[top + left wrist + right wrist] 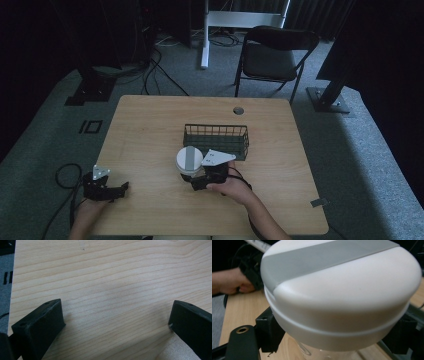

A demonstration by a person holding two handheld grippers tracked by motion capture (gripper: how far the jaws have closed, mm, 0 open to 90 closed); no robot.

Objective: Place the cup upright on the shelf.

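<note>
A jar with a white lid crossed by a grey band (pixel 189 159) stands on the wooden table (pixel 150 125), just in front of a dark wire basket (pixel 216 135). My right gripper (pixel 194 177) is shut on the jar; in the right gripper view its black jaws press on both sides below the lid (pixel 342 295), where clear glass shows. My left gripper (pixel 119 190) rests near the table's front left edge. In the left gripper view it (pixel 115 325) is open, its jaws wide apart over bare wood.
The basket looks empty. A cable hole (pixel 238 110) sits near the table's far edge. A folding chair (pixel 272 55) and stand legs are on the carpet beyond. The person's other hand (pixel 229 283) shows behind the jar in the right gripper view.
</note>
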